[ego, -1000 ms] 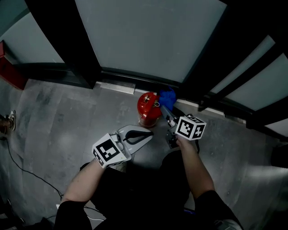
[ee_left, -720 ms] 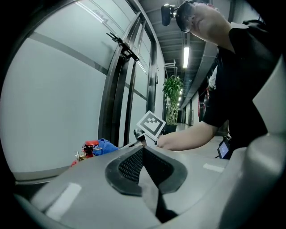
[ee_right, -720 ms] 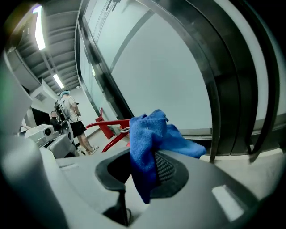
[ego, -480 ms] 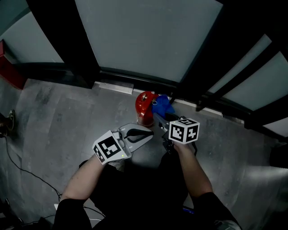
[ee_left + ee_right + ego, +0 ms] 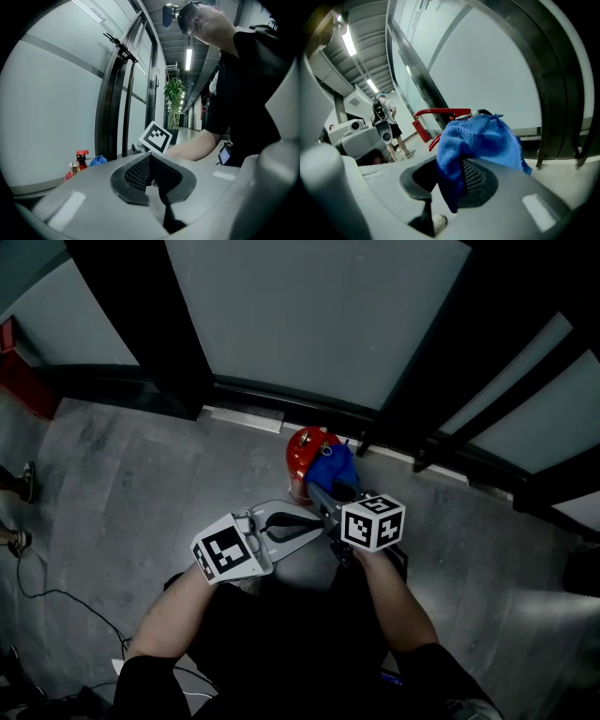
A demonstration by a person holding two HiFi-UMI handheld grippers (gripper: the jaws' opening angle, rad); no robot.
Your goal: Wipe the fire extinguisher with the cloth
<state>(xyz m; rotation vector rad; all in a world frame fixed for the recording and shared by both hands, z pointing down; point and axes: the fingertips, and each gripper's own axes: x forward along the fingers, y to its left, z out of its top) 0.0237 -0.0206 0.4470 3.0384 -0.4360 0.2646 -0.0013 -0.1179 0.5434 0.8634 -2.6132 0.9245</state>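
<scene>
A red fire extinguisher (image 5: pixel 304 452) stands on the grey floor at the foot of the glass wall. The blue cloth (image 5: pixel 331 471) lies against its right side and top. My right gripper (image 5: pixel 324 494) is shut on that cloth, which bunches over the jaws in the right gripper view (image 5: pixel 480 139), with the extinguisher's red handle (image 5: pixel 440 113) just behind. My left gripper (image 5: pixel 313 522) hovers shut and empty, short of the extinguisher and left of the right gripper. In the left gripper view the extinguisher's top (image 5: pixel 80 161) and the cloth (image 5: pixel 98 160) show beyond the left gripper (image 5: pixel 149 162).
Black window frames (image 5: pixel 178 362) and a metal threshold (image 5: pixel 242 418) run right behind the extinguisher. A red object (image 5: pixel 21 376) sits at the far left. A cable (image 5: pixel 56 601) trails on the floor. A person's feet (image 5: pixel 21 486) are at the left edge.
My right gripper has carried the cloth leftward, from behind the extinguisher's right side onto it. The left gripper has barely moved. The feet at the left have shifted.
</scene>
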